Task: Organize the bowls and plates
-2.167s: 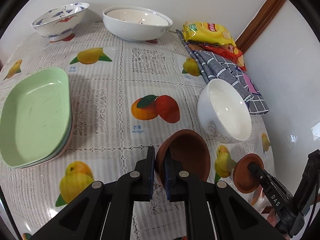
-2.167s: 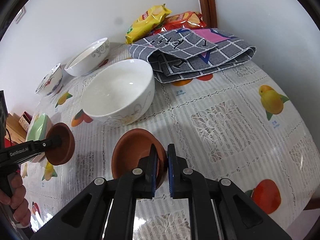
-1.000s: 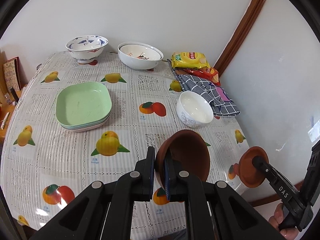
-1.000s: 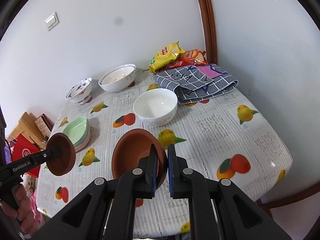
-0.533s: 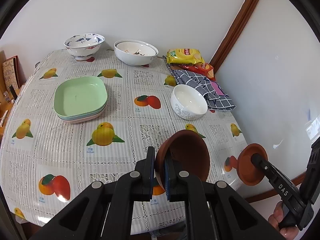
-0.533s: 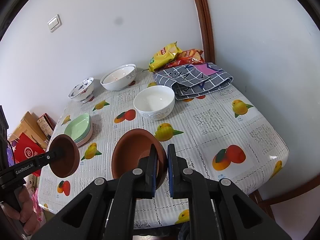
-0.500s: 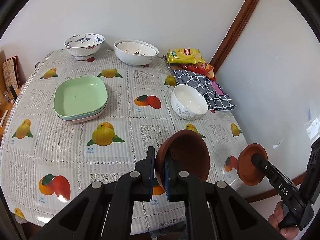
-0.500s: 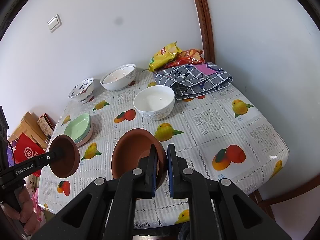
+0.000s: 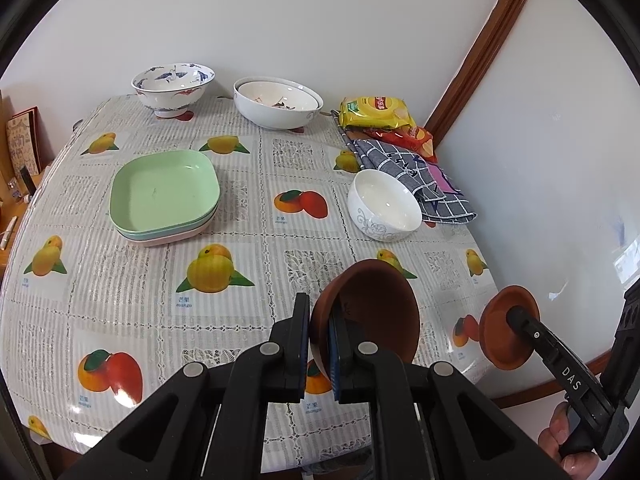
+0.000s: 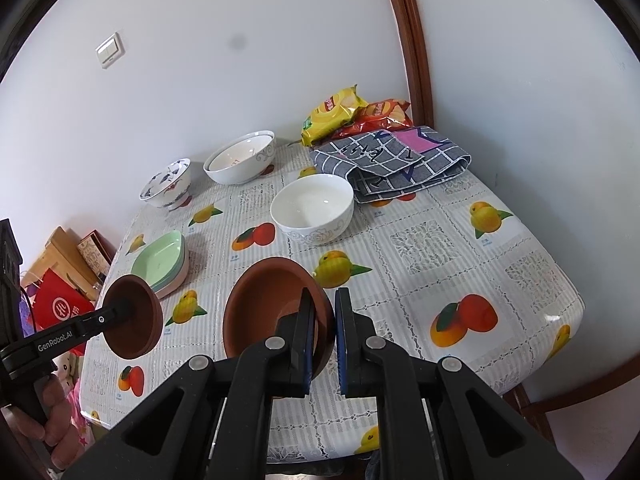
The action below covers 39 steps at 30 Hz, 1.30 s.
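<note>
My left gripper is shut on the rim of a brown bowl, held in the air over the table's near edge. My right gripper is shut on the rim of a second brown bowl; that bowl also shows at the right of the left wrist view. On the table stand a stack of green plates, a white bowl, a wide white bowl and a blue-patterned bowl.
A fruit-print cloth covers the table. A folded checked cloth and snack bags lie at the far right corner by the wall. Boxes and a red bag stand left of the table.
Both grippers have pulled back and up from the table with their brown bowls, so the whole table has come into view. The grips are unchanged.
</note>
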{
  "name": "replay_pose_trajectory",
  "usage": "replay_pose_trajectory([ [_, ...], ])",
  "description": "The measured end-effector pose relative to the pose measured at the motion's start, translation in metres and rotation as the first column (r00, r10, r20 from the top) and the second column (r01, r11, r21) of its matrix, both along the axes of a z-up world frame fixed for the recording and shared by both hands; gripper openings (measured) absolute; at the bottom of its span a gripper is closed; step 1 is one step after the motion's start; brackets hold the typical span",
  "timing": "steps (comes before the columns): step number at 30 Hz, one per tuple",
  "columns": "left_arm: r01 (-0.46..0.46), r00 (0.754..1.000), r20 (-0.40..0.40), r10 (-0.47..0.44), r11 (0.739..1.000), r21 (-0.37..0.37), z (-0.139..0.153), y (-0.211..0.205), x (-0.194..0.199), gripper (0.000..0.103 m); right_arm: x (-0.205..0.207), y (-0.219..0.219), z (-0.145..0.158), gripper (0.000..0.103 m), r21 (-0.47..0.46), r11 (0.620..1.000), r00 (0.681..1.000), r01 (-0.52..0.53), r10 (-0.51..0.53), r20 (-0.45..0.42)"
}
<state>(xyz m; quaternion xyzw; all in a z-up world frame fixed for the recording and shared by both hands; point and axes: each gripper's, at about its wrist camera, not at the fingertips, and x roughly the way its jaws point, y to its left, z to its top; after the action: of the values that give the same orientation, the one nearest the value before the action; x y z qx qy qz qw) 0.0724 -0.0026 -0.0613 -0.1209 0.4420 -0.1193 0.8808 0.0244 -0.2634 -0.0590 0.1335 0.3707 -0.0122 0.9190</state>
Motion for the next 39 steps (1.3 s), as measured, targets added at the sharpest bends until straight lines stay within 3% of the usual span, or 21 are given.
replay_pose_trajectory([
  [39, 0.006, 1.0, -0.018, -0.006, 1.0, 0.008, -0.003, 0.005, 0.016, 0.009, 0.016, 0.011, -0.001, 0.01, 0.003, 1.0, 1.0, -0.005, 0.005, -0.008],
])
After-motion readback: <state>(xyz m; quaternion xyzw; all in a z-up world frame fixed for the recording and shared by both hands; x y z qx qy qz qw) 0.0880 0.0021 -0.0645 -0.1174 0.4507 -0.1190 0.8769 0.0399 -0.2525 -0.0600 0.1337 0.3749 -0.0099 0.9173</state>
